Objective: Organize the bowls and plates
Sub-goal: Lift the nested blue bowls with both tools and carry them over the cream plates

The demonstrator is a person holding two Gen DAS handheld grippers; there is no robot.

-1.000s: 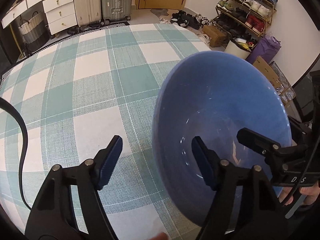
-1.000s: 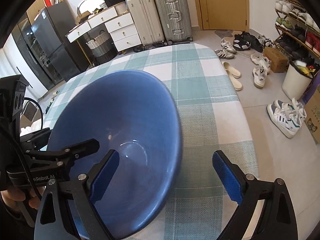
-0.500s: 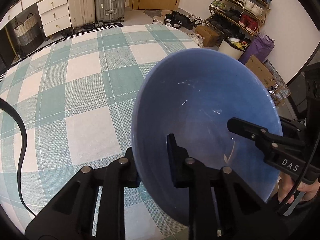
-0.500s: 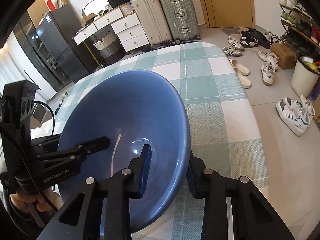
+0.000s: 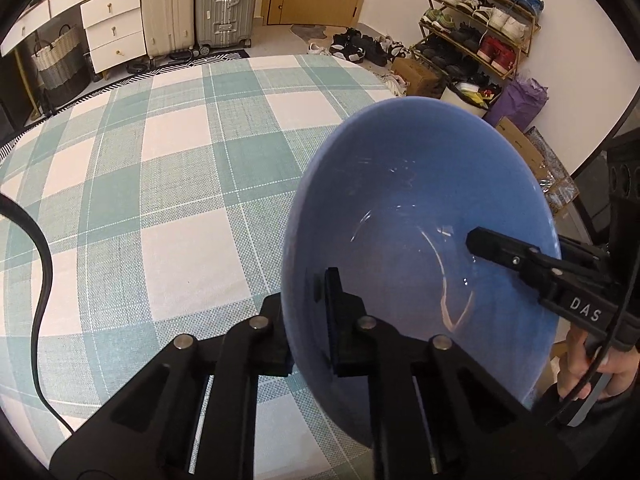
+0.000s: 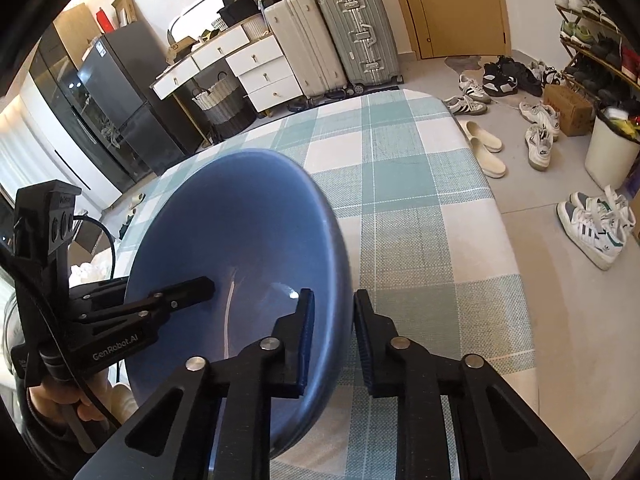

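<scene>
The blue bowl point(image 5: 420, 216) sits between both tools above the checked tablecloth point(image 5: 168, 184). The left gripper point(image 5: 306, 320) pinches the rim nearest it, one finger inside the bowl and one outside. The right gripper point(image 6: 332, 336), its jaws just closing, clamps the opposite rim likewise.

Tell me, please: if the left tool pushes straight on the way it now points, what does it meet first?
Nothing new: the left tool is already shut on the rim of the blue bowl, having just closed. Straight ahead would probably drive bowl and tool toward the checked tablecloth; depth is unclear.
</scene>
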